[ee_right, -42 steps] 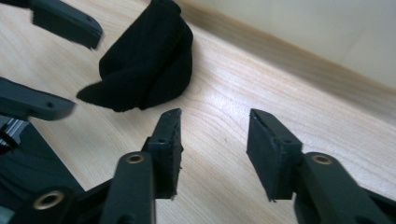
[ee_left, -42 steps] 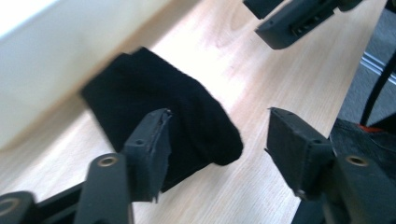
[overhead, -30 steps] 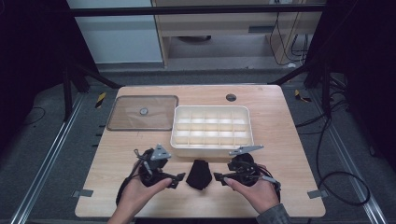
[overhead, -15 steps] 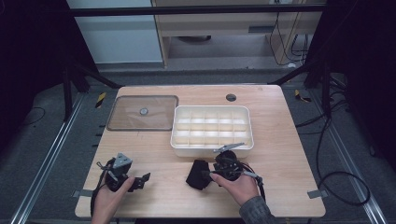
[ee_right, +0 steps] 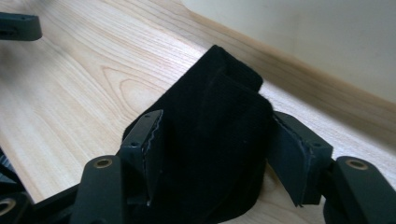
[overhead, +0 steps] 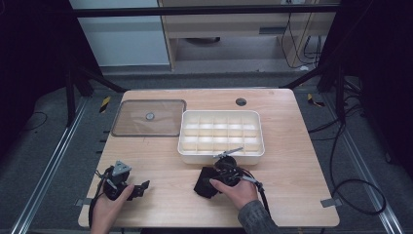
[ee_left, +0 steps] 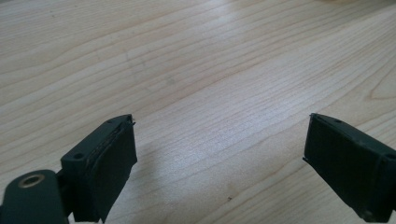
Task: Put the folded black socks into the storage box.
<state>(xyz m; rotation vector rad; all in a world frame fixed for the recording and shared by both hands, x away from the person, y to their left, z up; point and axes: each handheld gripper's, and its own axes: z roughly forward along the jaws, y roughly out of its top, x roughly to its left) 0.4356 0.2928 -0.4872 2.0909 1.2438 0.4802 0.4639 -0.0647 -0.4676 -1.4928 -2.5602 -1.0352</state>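
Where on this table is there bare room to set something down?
Bare wood lies right of the white tray up to the table's edge, and between the left gripper and the black cloth. It is crowded where the right gripper clamps that cloth by the tray.

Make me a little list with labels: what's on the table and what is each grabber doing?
table: wooden table
box: white divided tray, looks empty
lid: clear lid left of the tray
black thing: black cloth in front of the tray
right gripper: jaws have just been closing, pressing the cloth on both sides
left gripper: jaws open over bare wood, holding nothing
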